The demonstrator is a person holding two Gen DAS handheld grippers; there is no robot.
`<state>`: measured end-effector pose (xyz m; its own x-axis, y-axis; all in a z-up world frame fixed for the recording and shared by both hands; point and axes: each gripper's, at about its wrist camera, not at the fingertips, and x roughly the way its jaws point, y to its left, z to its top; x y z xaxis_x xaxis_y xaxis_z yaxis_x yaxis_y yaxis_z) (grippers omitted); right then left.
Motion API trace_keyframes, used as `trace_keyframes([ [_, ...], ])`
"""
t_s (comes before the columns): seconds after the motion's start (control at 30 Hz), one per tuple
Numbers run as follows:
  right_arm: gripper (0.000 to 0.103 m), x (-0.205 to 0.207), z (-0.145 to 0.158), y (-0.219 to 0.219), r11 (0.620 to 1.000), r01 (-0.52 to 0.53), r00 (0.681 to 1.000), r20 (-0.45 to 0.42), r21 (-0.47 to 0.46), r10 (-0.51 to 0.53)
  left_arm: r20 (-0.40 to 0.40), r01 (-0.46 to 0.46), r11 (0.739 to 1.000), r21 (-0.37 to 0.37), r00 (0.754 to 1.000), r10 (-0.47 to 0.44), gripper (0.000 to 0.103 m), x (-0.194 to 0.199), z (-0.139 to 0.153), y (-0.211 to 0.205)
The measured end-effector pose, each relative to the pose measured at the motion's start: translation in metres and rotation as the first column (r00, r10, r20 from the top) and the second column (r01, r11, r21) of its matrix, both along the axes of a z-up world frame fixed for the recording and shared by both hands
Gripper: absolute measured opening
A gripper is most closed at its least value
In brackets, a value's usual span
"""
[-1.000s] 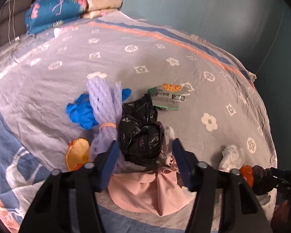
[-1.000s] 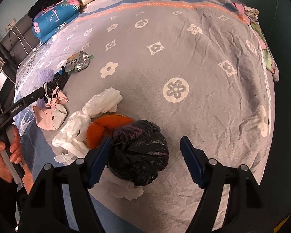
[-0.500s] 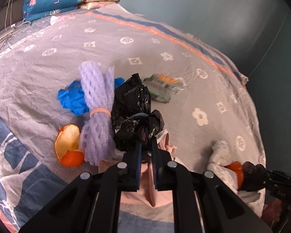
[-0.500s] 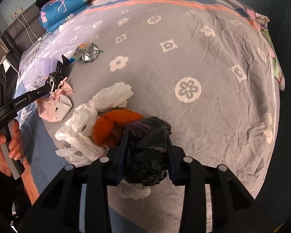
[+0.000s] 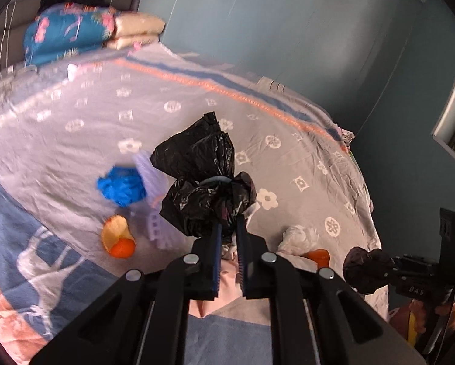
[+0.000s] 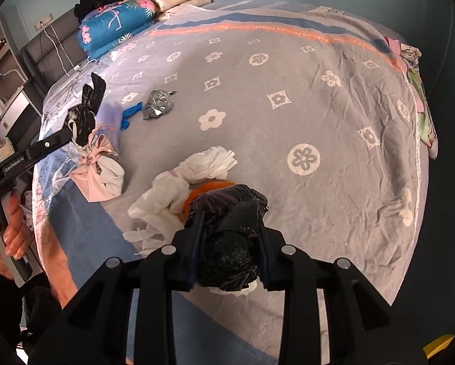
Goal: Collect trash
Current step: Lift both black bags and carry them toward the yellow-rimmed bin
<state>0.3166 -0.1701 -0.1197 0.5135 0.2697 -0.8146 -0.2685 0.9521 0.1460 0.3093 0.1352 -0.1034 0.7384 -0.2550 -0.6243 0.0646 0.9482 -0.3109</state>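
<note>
Both grippers stood open a second ago. Now the left gripper (image 5: 228, 231) is clamped on a knotted black trash bag (image 5: 201, 182), lifted clear of the bedspread (image 5: 288, 158). The right gripper (image 6: 229, 240) pinches a second black bag (image 6: 227, 237); pickup is done. Only the right view shows the white tissues (image 6: 178, 188), foil wrapper (image 6: 159, 105) and pink pouch (image 6: 99, 176) left lying.

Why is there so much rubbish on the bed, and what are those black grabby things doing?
A person is picking up trash from the bed with a tool in each hand. The left tool is pinched shut on a tied black bag, and the right tool is squeezing a black bag bundle. Crumpled white tissues, orange peel, a blue glove and a pink pouch lie on the cover.
</note>
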Motion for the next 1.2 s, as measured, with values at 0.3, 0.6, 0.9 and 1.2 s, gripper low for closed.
trace_keyframes([
  [0.3,0.029,-0.025,0.01,0.002,0.999,-0.031,0.999,0.007,0.013,0.031,-0.035,0.054,0.987,0.151,0.998,-0.049,0.008,-0.043,0.005,-0.005],
  [0.6,0.029,-0.041,0.014,0.008,0.997,-0.064,0.998,0.011,0.033,0.063,-0.204,0.084,0.968,0.235,0.978,-0.035,0.009,-0.087,-0.035,0.013],
  [0.9,0.029,-0.055,0.022,0.011,0.995,-0.091,0.996,0.029,0.051,0.089,-0.354,0.088,0.941,0.328,0.935,0.035,0.009,-0.118,-0.052,0.041],
  [1.2,0.029,-0.068,0.035,0.007,0.994,-0.09,0.994,0.068,0.058,0.086,-0.102,-0.087,0.925,0.369,0.986,0.133,0.008,-0.158,0.014,0.06],
])
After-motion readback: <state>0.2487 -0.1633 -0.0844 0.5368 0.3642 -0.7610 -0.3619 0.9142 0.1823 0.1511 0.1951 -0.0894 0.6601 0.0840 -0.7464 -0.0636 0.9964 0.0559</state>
